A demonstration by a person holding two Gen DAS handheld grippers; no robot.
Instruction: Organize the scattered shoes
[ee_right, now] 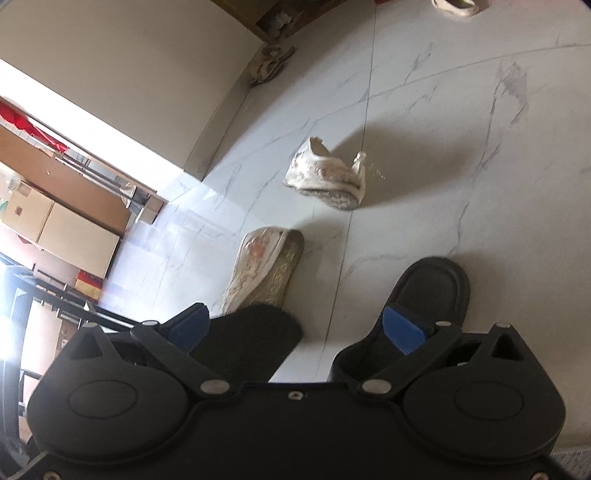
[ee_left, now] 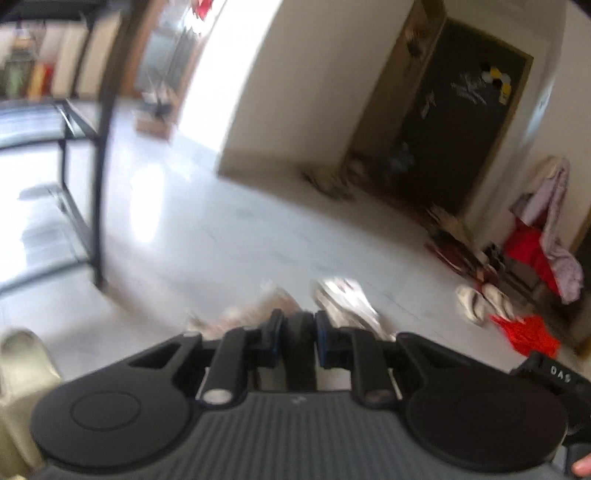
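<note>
On the marbled white floor (ee_right: pixel 461 110) at the centre of the right wrist view, two pale floral shoes lie scattered: one tipped on its side (ee_right: pixel 325 177) with its worn sole showing, the other (ee_right: pixel 264 273) just below it, also rolled over so its patterned sole faces right. Lower in that frame, a black slipper (ee_right: pixel 432 291) rests at right and a second black slipper (ee_right: pixel 247 343) at left, both partly hidden behind the right gripper (ee_right: pixel 295 332), whose blue-padded jaws stand wide apart with nothing between them. Another pale shoe (ee_right: pixel 456 7) sits at the top edge, and a further one (ee_right: pixel 269 64) leans by the wall corner.

In the blurred left wrist view, the left gripper (ee_left: pixel 298 338) is clenched, its jaws pressed on a dark strap-like piece whose identity the blur hides. Beyond its fingertips, the two floral shoes (ee_left: pixel 347 302) show as smears. At right, a pair of white shoes (ee_left: pixel 480 299) lies near red cloth (ee_left: pixel 524 332), with more footwear piled along a dark doorway (ee_left: pixel 461 122). The letters "DAS" (ee_left: pixel 560 371) appear on a black part at the lower right edge. A black metal frame (ee_left: pixel 99 166) rises at left.
</note>
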